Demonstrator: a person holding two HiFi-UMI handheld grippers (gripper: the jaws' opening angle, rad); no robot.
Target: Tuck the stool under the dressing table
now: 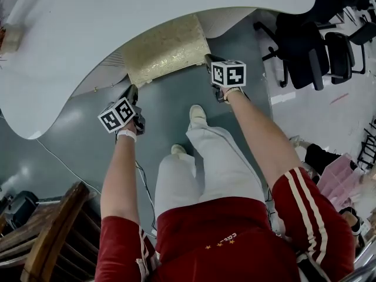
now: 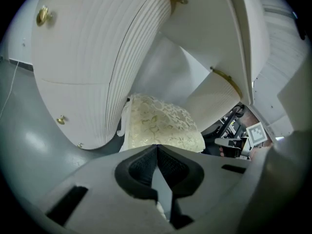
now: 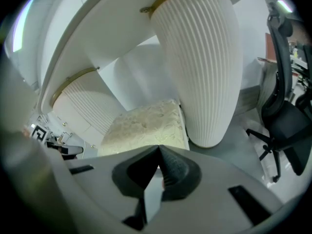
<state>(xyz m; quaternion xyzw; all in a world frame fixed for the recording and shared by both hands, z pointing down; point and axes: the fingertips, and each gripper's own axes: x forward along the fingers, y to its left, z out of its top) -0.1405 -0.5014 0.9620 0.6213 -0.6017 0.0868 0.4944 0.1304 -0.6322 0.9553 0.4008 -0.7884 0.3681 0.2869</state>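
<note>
The left claw (image 2: 157, 147) and right claw (image 3: 158, 149) are each pinched shut on nothing, close to the near corners of the stool (image 1: 167, 54). The stool sits mostly beneath the white counter (image 1: 117, 16), between its ribbed legs (image 3: 204, 57), with only its near edge showing. I judge the tuck essentially done, needing at most a last nudge.

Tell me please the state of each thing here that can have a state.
Stool: upright, mostly under the dressing table, near edge out.
Left claw: shut, empty.
Right claw: shut, empty.
Drawers: closed.
Office chair: upright, unoccupied.
</note>
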